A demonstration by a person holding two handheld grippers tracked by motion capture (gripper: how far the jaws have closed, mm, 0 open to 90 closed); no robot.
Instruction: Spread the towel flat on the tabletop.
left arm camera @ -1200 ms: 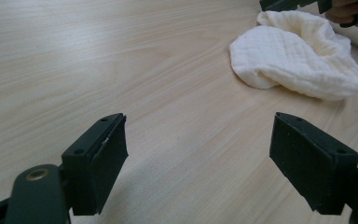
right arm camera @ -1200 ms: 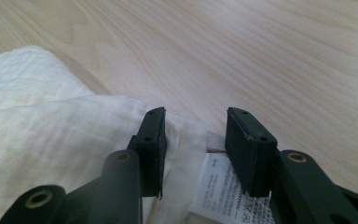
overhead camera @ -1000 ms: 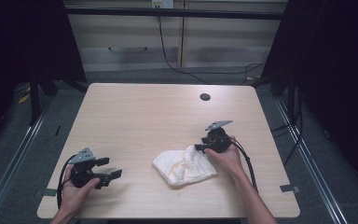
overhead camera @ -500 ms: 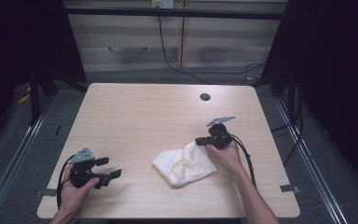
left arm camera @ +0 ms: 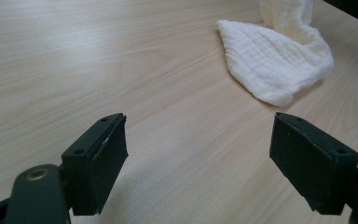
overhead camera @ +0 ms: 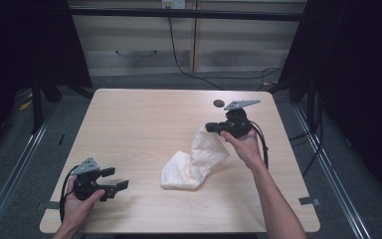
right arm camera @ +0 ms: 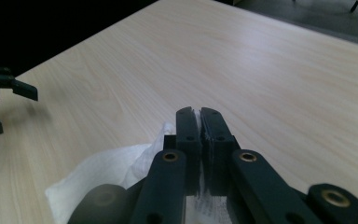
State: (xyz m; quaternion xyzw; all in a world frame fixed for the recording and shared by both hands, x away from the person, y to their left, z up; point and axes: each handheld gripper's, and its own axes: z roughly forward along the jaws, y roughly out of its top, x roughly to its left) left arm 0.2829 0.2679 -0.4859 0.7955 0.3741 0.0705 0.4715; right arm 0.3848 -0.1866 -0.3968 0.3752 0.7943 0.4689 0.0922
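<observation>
While our right gripper (overhead camera: 213, 127) clenches one white cloth (overhead camera: 195, 162), hiding its pinched edge, the rest droops below onto the bench (overhead camera: 139, 124); our left gripper (overhead camera: 118, 184) gapes, released.

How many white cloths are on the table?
1. The white cloth lies right of the table's middle, one corner pinched and lifted by the right tool.
</observation>
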